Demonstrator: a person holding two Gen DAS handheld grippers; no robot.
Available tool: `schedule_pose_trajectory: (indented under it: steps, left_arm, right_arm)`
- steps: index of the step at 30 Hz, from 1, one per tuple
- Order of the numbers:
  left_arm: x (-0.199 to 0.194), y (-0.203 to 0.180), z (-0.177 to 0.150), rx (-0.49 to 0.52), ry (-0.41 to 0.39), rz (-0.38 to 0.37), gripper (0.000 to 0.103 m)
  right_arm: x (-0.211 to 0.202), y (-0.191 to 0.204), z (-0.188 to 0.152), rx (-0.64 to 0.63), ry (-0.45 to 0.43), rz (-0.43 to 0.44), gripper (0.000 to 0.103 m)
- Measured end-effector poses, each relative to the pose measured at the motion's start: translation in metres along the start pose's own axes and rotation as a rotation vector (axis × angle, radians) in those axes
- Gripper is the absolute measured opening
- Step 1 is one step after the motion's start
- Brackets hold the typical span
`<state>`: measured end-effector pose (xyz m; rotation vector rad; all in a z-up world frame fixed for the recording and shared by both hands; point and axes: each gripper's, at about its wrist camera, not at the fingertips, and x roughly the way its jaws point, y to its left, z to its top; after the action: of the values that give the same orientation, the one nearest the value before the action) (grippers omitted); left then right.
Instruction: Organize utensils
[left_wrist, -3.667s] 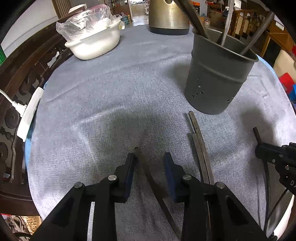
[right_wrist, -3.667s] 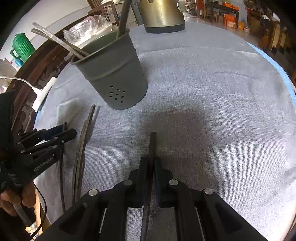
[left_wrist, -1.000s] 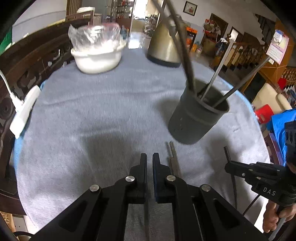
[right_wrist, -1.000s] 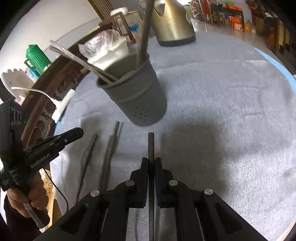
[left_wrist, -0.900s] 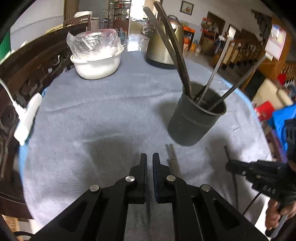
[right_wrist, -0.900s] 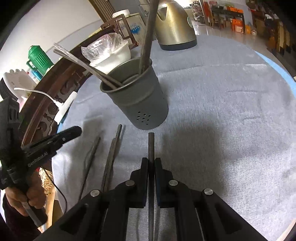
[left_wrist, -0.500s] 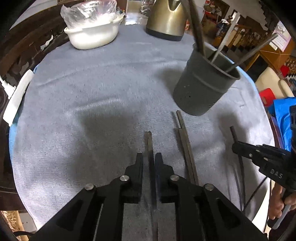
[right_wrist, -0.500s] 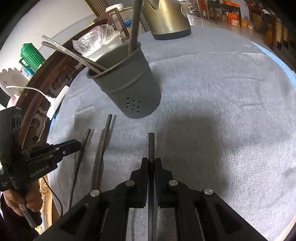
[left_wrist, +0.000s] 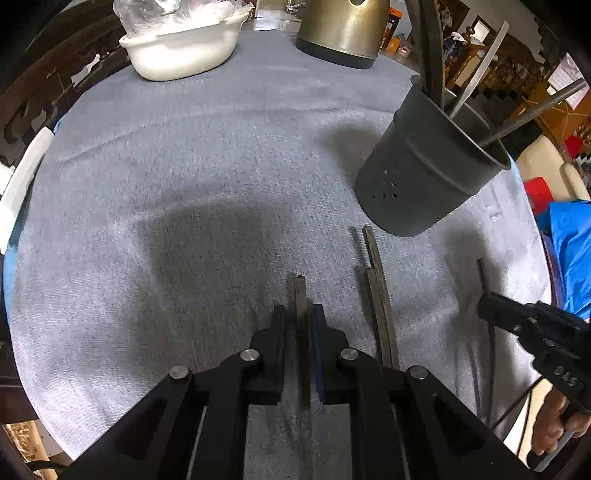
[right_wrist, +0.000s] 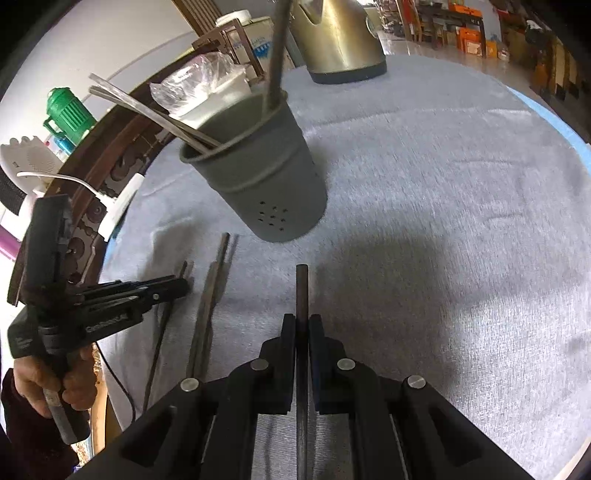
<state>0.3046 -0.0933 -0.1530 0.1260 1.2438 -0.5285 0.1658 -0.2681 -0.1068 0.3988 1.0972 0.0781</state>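
One grey utensil holder stands near the tablecloth's far edge. Left gripper is closing around one flat utensil; right gripper clamps one dark rod. Two utensils lie between them.

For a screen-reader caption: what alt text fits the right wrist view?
The right gripper clamps a dark utensil handle above a grey cloth, pointing toward a grey holder with utensils; the left gripper is at left.

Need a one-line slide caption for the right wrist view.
Right gripper clamps a dark utensil above the grey cloth, short of the utensil holder.
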Motion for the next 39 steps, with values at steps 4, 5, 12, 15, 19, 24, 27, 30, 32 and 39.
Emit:
schedule_pose_trajectory:
  steps: [4,5,12,15,19,24,27,30,32,39]
  left_arm:
    - [-0.008,0.007,0.001,-0.031,-0.023,0.002,0.007]
    - [-0.012,0.006,-0.001,-0.035,-0.031,-0.002,0.007]
    - [-0.068,-0.005,0.000,-0.004,-0.183,-0.022,0.006]
    - [-0.103,-0.014,0.002,0.022,-0.287,-0.032,0.006]
    - [-0.134,-0.027,-0.001,0.081,-0.373,-0.033,0.006]
    - [-0.104,-0.011,0.007,0.030,-0.227,-0.034,0.006]
    - [-0.071,0.007,0.003,-0.048,-0.112,-0.039,0.007]
    - [-0.047,0.017,0.000,-0.088,-0.039,-0.056,0.016]
    - [-0.036,0.019,0.001,-0.105,-0.006,-0.056,0.032]
    - [-0.015,0.016,0.014,-0.098,0.075,-0.031,0.034]
  right_arm:
    - [-0.006,0.003,0.002,-0.009,-0.030,0.016,0.007]
    - [-0.008,0.004,0.002,-0.011,-0.038,0.020,0.007]
    - [-0.027,0.009,0.010,-0.021,-0.136,0.060,0.007]
    - [-0.041,0.012,0.013,-0.028,-0.203,0.096,0.007]
    - [-0.061,0.018,0.016,-0.054,-0.285,0.137,0.007]
    - [-0.058,0.022,0.017,-0.064,-0.262,0.129,0.007]
    - [-0.051,0.020,0.013,-0.050,-0.232,0.133,0.007]
    - [-0.045,0.020,0.009,-0.048,-0.209,0.129,0.007]
    - [-0.042,0.019,0.008,-0.044,-0.201,0.127,0.007]
    - [-0.039,0.016,0.008,-0.031,-0.193,0.133,0.007]
